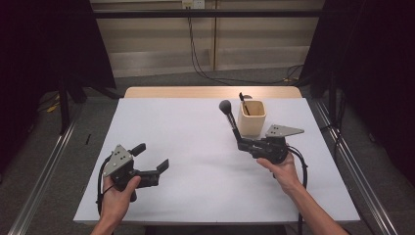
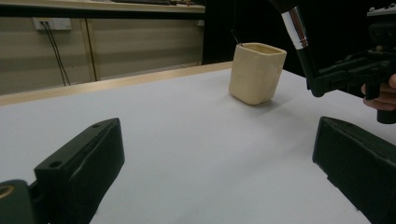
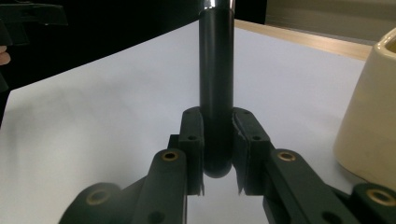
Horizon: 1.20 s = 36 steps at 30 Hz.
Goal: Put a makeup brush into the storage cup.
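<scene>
A brush with a black handle (image 1: pixel 233 125), a silver ferrule and a dark round head stands tilted over the white table. My right gripper (image 1: pixel 241 143) is shut on the lower end of that handle (image 3: pixel 216 93), and both pads press its sides. The brush handle (image 2: pixel 301 42) rises just left of a cream square cup (image 1: pixel 252 118). A thin dark stick (image 1: pixel 243 104) leans inside the cup. My left gripper (image 1: pixel 151 156) hovers at the near left, open, with nothing between its fingers. Its wide-spread jaws frame the cup (image 2: pixel 257 72) and my right gripper (image 2: pixel 322 84).
The white table top (image 1: pixel 195 191) has a wooden strip (image 1: pixel 210 92) along its far edge. Cables hang on the wall behind. Dark curtains and metal floor rails flank both sides. The cup's wall (image 3: pixel 373 116) stands close to the right of my right gripper (image 3: pixel 217 154).
</scene>
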### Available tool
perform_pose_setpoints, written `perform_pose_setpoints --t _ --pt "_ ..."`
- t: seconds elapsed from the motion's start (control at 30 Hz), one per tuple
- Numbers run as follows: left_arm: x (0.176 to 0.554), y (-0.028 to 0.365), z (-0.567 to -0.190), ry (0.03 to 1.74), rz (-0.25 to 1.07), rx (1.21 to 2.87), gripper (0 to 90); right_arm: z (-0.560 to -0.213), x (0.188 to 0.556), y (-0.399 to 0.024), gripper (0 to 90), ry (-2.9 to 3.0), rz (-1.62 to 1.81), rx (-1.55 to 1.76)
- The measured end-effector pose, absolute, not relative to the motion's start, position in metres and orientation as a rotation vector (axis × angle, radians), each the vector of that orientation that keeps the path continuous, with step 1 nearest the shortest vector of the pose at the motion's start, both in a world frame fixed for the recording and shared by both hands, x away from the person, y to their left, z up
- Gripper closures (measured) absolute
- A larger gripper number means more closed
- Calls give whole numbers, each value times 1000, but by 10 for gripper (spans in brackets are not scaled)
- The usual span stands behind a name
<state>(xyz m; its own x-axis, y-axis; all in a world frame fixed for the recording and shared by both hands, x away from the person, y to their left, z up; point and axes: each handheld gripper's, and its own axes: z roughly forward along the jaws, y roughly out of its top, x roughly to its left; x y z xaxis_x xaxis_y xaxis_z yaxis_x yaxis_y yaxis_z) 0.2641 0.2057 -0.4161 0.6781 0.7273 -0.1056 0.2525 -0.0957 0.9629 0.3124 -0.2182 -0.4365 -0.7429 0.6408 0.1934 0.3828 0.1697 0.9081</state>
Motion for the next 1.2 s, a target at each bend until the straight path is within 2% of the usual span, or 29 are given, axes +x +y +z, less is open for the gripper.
perform_pose_setpoints --t 0.8,1.2 --pt "281 153 -403 611 391 1691 29 -433 304 -208 756 2228 1667 919" --pt "285 121 -393 581 337 1683 34 -431 299 -201 756 2241 1693 876"
